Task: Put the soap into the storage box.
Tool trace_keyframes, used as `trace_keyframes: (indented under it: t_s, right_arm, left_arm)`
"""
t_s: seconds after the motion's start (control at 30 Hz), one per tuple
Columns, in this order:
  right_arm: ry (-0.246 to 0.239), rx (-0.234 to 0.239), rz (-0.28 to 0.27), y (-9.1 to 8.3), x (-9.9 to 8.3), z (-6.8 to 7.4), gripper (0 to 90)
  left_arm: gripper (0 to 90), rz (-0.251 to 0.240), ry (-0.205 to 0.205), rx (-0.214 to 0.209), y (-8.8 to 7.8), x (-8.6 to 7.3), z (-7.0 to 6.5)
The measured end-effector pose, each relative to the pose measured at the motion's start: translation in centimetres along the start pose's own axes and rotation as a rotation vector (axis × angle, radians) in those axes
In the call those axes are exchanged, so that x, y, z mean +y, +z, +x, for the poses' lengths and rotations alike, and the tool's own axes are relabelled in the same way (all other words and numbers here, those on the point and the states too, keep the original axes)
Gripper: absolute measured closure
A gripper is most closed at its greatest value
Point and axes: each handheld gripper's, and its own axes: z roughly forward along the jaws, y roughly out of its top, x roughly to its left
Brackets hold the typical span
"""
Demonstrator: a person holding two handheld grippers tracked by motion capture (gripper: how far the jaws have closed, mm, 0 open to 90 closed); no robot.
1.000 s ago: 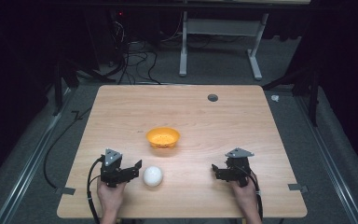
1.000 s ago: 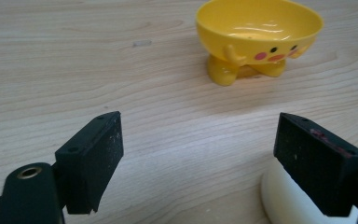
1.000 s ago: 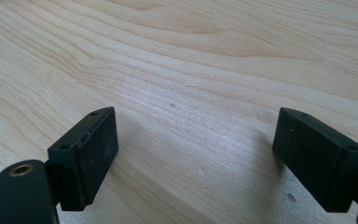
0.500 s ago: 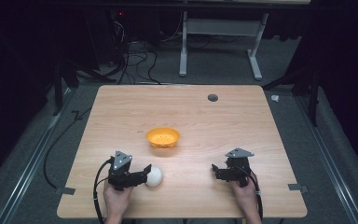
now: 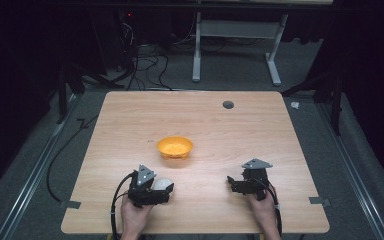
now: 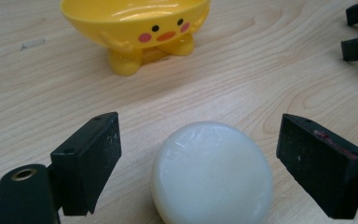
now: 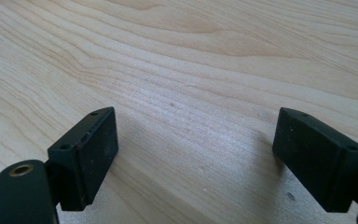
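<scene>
A white, smooth, rounded puck-like object (image 6: 213, 173), faintly glossy with a flattened face, lies on the wooden table near its front edge, left of centre. It rests directly on the wood, between the spread jaws of the left gripper (image 6: 213, 154), touching neither. A yellow duck-faced bowl (image 6: 140, 28) stands upright beyond it, apart.

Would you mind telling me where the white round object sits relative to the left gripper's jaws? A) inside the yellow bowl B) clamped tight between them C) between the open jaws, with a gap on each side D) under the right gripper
C: in the left gripper view the white round object lies on the table between the left gripper's spread jaws, a gap showing on each side.
</scene>
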Motion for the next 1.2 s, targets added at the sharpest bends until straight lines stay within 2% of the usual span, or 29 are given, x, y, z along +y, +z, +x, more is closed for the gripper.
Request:
trace_keyframes:
  t_s: [0.1,0.2,0.37,0.8,0.93,1.03,1.2]
  right_arm:
    - [0.0,0.0,0.0,0.0,0.0,0.0,14.9]
    - [0.001,0.0,0.0,0.0,0.0,0.0,14.8]
    - [0.001,0.0,0.0,0.0,0.0,0.0,14.9]
    - [0.0,0.0,0.0,0.0,0.0,0.0,14.9]
    - [-0.001,0.0,-0.001,0.0,0.0,0.0,14.9]
    - [0.0,0.0,-0.001,0.0,0.0,0.0,14.9]
    - [0.001,0.001,-0.002,0.0,0.0,0.0,14.9]
  left_arm:
    - [14.4,0.01,0.001,-0.008,0.4,-0.2,-0.3]
    - [14.4,0.025,0.019,0.004,0.8,-0.3,-0.6]
    - [14.5,0.045,0.015,-0.002,1.4,-0.6,-0.7]
    - [16.1,0.107,0.036,0.023,2.3,-1.1,-1.1]
    - [18.7,0.113,0.029,0.027,2.5,-1.2,-1.0]
    - [21.8,0.113,0.041,0.044,2.5,-1.4,-1.1]
    - [24.2,0.113,0.049,0.043,2.4,-1.4,-1.1]
